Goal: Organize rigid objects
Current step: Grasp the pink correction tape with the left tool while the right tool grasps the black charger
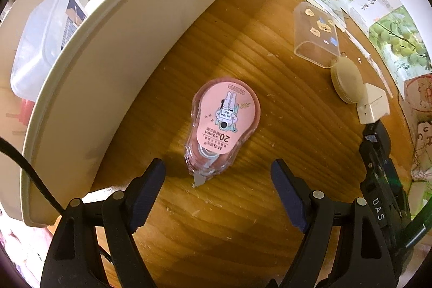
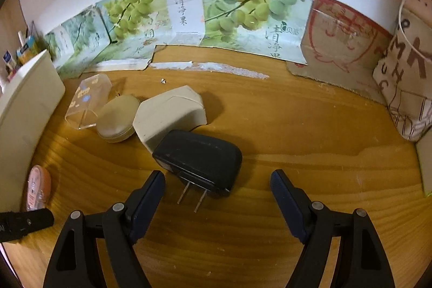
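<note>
left gripper (image 1: 218,189), gaping and empty, should be lowered squarely over tape (image 1: 222,124) at frame centre, while unclenched right gripper (image 2: 218,189) is lined up on charger (image 2: 198,159).

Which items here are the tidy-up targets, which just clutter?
Job:
pink correction tape
black plug adapter
white charger
beige oval case
clear plastic cover

Just there:
grape-print cardboard
white board
printed bag

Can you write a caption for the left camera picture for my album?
Open left tool hangs straight above a pink correction tape on the wooden table.
</note>
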